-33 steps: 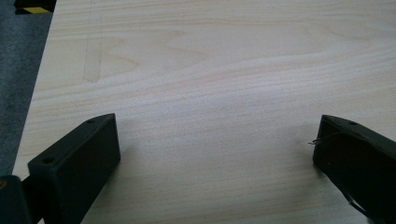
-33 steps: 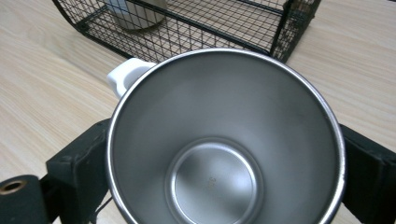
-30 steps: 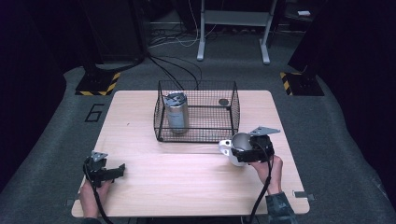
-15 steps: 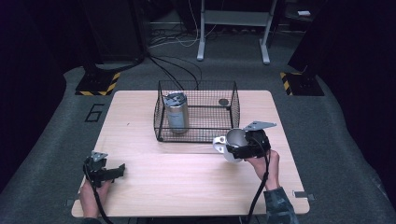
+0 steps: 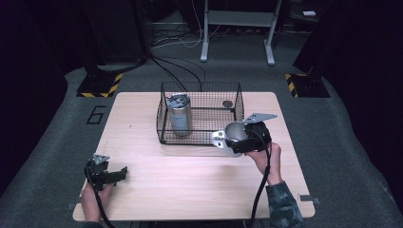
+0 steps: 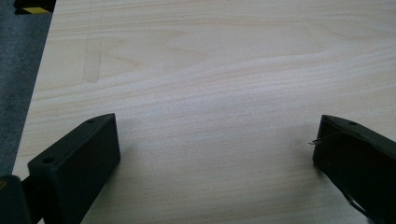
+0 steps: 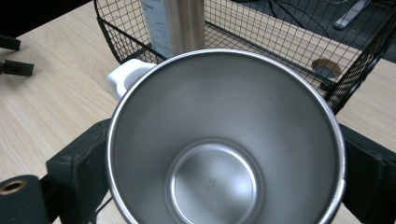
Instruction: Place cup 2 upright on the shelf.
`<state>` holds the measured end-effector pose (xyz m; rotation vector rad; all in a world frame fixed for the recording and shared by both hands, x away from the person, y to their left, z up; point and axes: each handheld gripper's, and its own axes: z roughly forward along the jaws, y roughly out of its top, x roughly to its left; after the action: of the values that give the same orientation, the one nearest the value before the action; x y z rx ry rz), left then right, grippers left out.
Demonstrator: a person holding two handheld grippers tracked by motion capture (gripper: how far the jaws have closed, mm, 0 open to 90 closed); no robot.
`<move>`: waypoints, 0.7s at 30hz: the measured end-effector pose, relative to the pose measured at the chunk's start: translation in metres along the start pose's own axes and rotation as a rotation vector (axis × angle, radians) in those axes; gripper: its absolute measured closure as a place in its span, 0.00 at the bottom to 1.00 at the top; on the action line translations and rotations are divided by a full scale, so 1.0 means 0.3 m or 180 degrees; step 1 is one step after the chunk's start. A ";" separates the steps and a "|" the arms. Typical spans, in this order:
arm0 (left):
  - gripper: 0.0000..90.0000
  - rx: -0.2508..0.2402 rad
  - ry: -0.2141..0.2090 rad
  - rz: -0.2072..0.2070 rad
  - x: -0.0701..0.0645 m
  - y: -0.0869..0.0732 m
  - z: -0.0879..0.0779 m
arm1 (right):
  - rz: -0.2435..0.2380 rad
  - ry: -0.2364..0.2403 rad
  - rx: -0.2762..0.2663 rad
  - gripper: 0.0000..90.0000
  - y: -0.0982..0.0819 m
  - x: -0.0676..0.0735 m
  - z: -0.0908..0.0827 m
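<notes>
Two grippers work over one wooden table (image 5: 190,185). Left gripper (image 5: 105,175) sits low at the near left corner of the table, held in a hand (image 5: 90,199); in the left gripper view (image 6: 215,154) its jaws stand wide apart with only bare wood between them, holding nothing, and whether they touch the surface I cannot tell.

Well off to that gripper's right and farther from the person stands one black wire basket (image 5: 164,124). Inside it are two things: one upright steel tumbler (image 5: 179,114) with a lid, toward the basket's left end, and one small round disc (image 5: 227,103) lying on the floor of the basket near its far right corner.

Right gripper (image 5: 244,137) hangs just beside the basket's near right corner, held by the other hand (image 5: 267,159). Its jaws are closed on one steel cup (image 7: 224,144), one jaw on each side of the cup's wall, with the open mouth facing the camera. A white handle (image 7: 128,74) sticks out from the cup toward the basket. In the right gripper view the basket (image 7: 359,60) and the tumbler (image 7: 175,23) lie just beyond the cup's rim, the disc (image 7: 325,67) to the right.
</notes>
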<state>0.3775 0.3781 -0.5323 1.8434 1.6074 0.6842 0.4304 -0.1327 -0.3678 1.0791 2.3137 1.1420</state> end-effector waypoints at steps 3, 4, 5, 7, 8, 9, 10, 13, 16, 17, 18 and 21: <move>0.01 0.0000 0.0000 0.0000 0.000 0.000 0.000 | -0.0038 0.0028 0.0002 0.07 0.024 0.000 0.005; 0.01 -0.0001 0.0001 0.0000 0.000 0.000 0.000 | -0.0055 0.0023 0.0012 0.07 0.033 0.001 0.007; 0.01 0.0000 0.0000 0.0000 0.000 0.000 0.000 | -0.0090 0.0016 0.0008 0.07 0.041 0.000 0.009; 0.01 0.0000 0.0000 0.0000 0.000 0.000 0.000 | -0.0077 0.0031 0.0004 0.07 0.055 0.000 0.011; 0.01 0.0001 0.0000 0.0001 0.000 0.000 0.000 | -0.0080 0.0036 -0.0002 0.07 0.062 0.000 0.012; 0.01 0.0000 0.0000 0.0000 0.000 0.000 0.000 | -0.0103 0.0034 -0.0005 0.07 0.070 0.000 0.014; 0.01 0.0007 -0.0001 -0.0004 0.000 0.000 0.000 | -0.0124 0.0030 -0.0004 0.07 0.078 0.000 0.015; 0.01 -0.0001 0.0000 0.0002 0.000 0.000 0.000 | -0.0152 0.0025 -0.0019 0.07 0.101 0.000 0.019; 0.01 0.0005 -0.0001 -0.0003 0.000 0.000 0.000 | -0.0184 0.0025 -0.0011 0.07 0.127 -0.006 0.026; 0.01 0.0000 0.0000 0.0001 0.000 0.000 0.000 | -0.0166 0.0020 -0.0004 0.07 0.132 -0.006 0.027; 0.01 0.0001 0.0000 0.0001 0.000 0.000 0.000 | -0.0186 0.0030 -0.0014 0.07 0.141 -0.010 0.032; 0.01 -0.0001 0.0000 0.0000 0.000 0.000 0.000 | -0.0209 0.0028 -0.0004 0.07 0.160 -0.016 0.040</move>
<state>0.3775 0.3782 -0.5323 1.8433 1.6073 0.6844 0.4637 -0.1115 -0.3376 0.9918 2.3369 1.1255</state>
